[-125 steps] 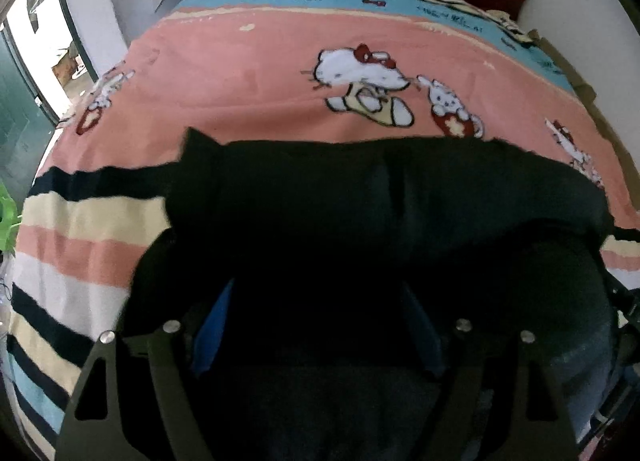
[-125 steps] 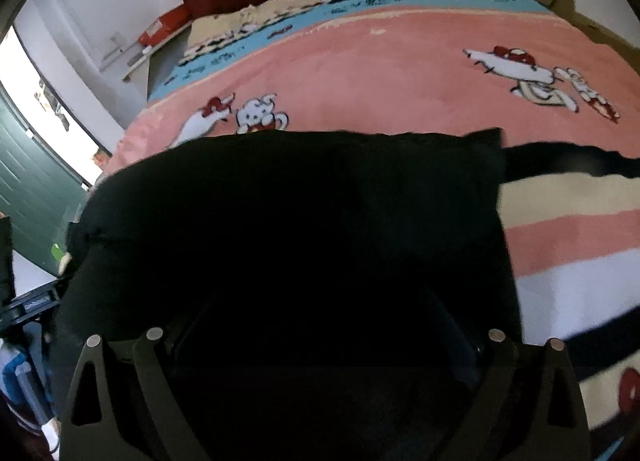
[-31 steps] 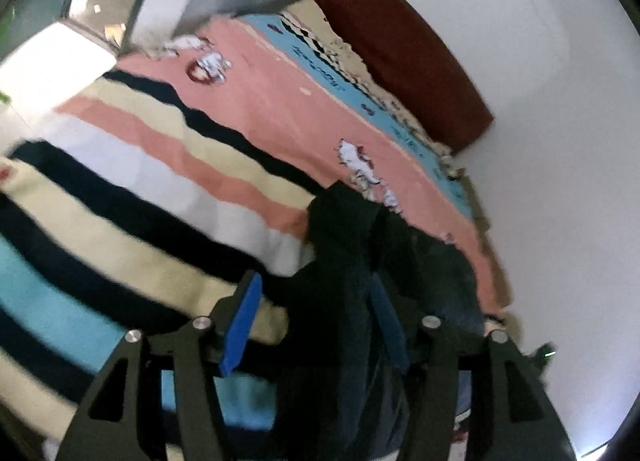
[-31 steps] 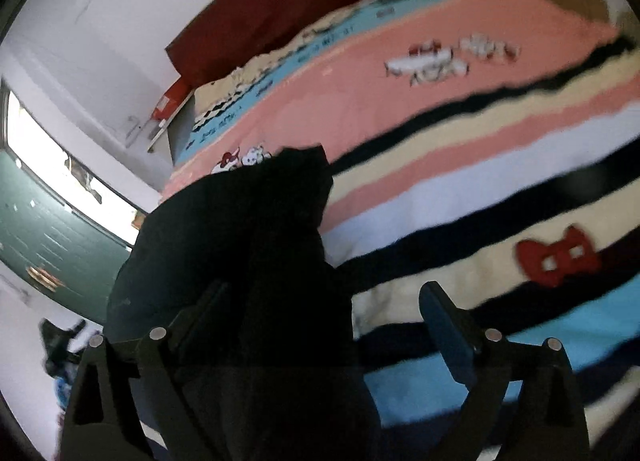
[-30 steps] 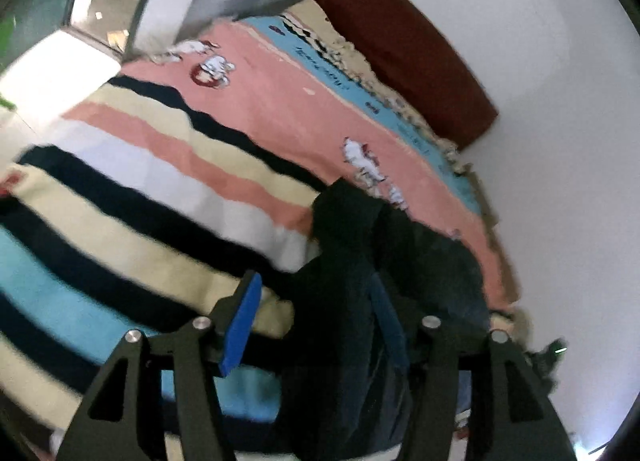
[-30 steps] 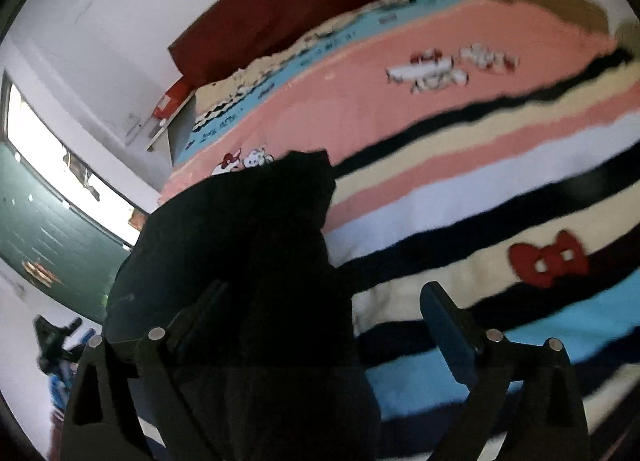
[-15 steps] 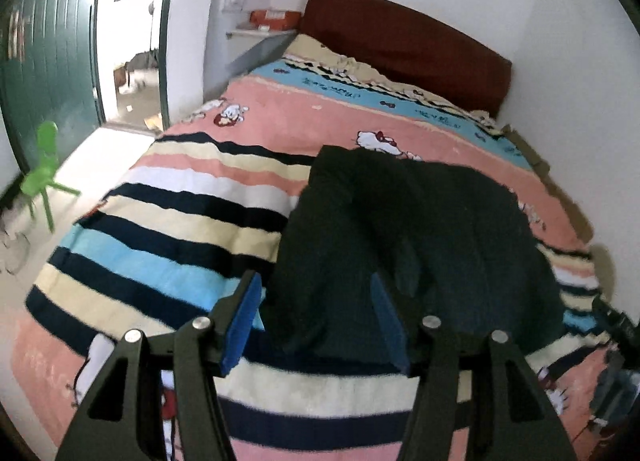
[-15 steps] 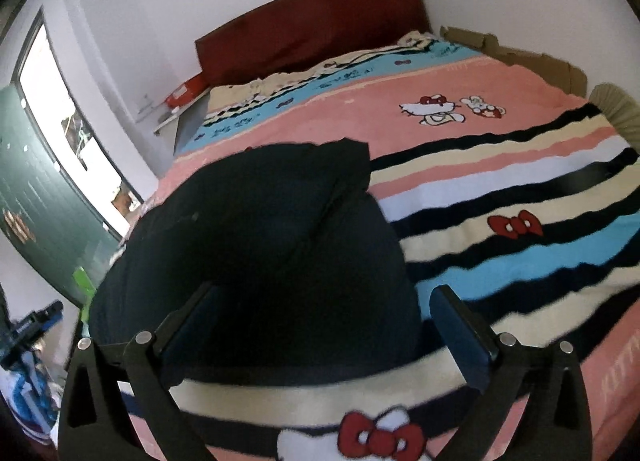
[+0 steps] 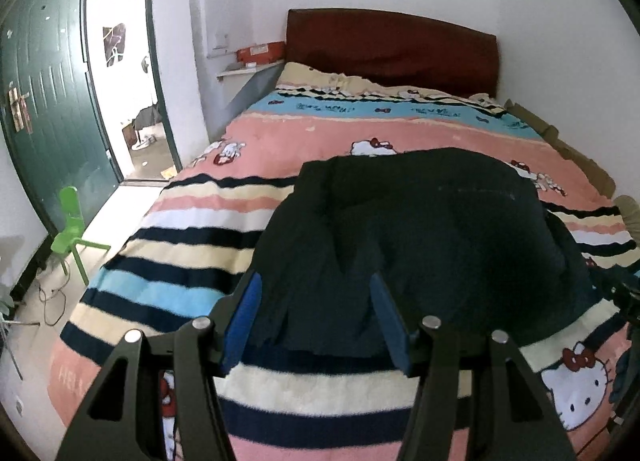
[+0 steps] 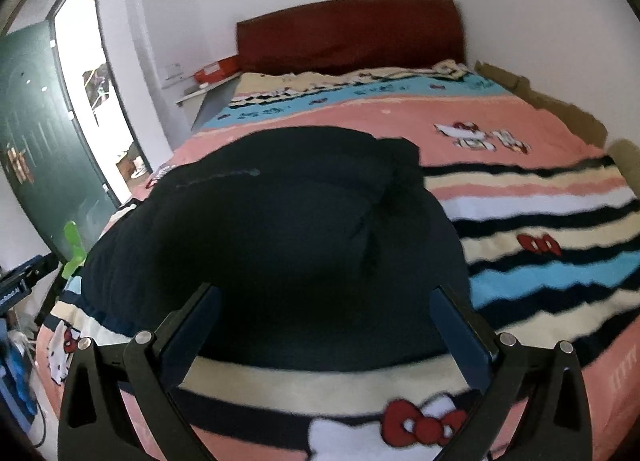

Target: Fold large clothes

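Our bed [image 9: 192,229] wears a stripy kitty blanket, and the big dark coat [image 9: 420,229] lies on it, maybe folded once. We hold our left claw [image 9: 316,321] and right claw [image 10: 324,329] wide open, holding nothing. One bumpy crease could make the next fold flop open.
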